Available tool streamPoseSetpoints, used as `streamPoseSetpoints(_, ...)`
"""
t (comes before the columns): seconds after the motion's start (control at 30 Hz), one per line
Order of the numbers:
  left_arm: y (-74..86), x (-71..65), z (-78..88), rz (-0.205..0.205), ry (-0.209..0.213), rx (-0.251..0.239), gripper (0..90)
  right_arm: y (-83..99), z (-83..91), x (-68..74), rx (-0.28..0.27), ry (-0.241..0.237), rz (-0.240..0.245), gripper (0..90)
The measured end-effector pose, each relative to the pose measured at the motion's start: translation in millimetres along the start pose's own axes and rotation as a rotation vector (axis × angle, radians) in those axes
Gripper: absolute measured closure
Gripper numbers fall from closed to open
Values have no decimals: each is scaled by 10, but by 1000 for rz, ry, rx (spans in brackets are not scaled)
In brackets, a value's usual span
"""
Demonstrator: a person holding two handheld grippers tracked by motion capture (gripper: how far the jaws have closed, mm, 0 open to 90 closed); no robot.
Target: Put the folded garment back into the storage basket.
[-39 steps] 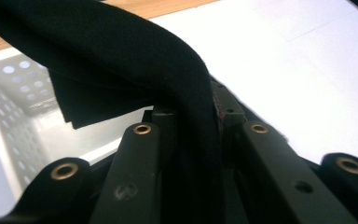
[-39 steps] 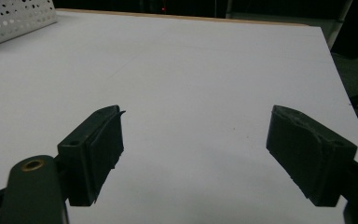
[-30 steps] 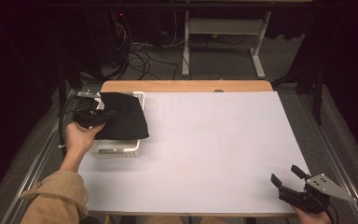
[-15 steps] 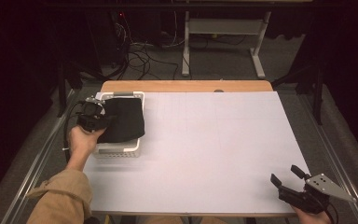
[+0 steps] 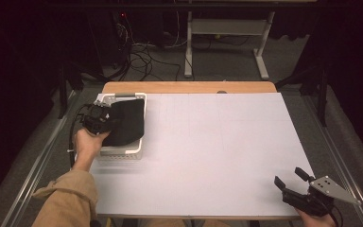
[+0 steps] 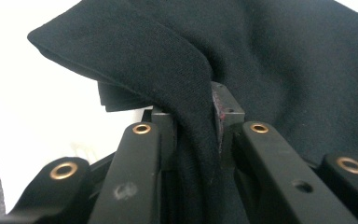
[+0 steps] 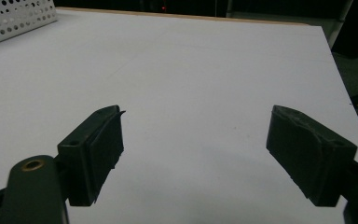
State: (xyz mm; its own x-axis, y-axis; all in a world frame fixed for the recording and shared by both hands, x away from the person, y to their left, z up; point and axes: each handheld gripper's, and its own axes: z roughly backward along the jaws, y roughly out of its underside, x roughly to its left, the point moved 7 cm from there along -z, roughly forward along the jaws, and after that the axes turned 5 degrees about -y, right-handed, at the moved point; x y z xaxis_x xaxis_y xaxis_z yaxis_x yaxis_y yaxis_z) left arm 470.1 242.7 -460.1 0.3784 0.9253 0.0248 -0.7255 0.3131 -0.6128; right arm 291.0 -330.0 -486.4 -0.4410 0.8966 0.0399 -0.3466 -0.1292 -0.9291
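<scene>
**Black cloth held over white basket at desk's left edge**

The left gripper (image 5: 96, 119) had its fingers closed on a fold of black cloth (image 5: 125, 122); in the left gripper view the cloth (image 6: 261, 60) was pinched between the two fingers (image 6: 223, 112), a thick fold rising over them and the rest draping away behind; the cloth lay across the white basket (image 5: 123, 153) at the left side of the desk (image 5: 217, 142), covering most of the basket's opening and leaving its near wall and far rim bare; the person's left hand (image 5: 87, 142) gripped the tool from the near side, a tan sleeve (image 5: 68, 198) running down to the bottom of the high view; a black cable (image 5: 72, 137) looped from the gripper along the desk's left edge. The right gripper (image 5: 293, 182) sat at the near right corner of the desk, well apart from the basket; its fingers (image 7: 98, 149) stood wide open with nothing between them, the bare white desk (image 7: 191, 84) showing through the gap; a corner of the perforated basket (image 7: 14, 18) showed at the far left of the right gripper view; beyond the desk, cables (image 5: 142, 54) lay on the grey floor beside a metal stand (image 5: 227, 28).
</scene>
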Motion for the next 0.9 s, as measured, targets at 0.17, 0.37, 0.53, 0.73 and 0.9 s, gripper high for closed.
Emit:
streamPoseSetpoints(0.17,13,-4,-77,-2,-11,27,724,1,0,-1,1,0,1,192)
streamPoseSetpoints(0.37,19,6,-102,4,-25,57,722,0,2,7,4,2,7,193)
streamPoseSetpoints(0.53,24,22,-121,15,-32,76,719,-1,-1,16,5,1,16,193)
streamPoseSetpoints(0.73,47,54,-129,38,-70,102,592,-2,0,13,4,1,16,192)
streamPoseSetpoints(0.9,62,81,-79,49,-106,86,447,-6,5,14,1,5,18,192)
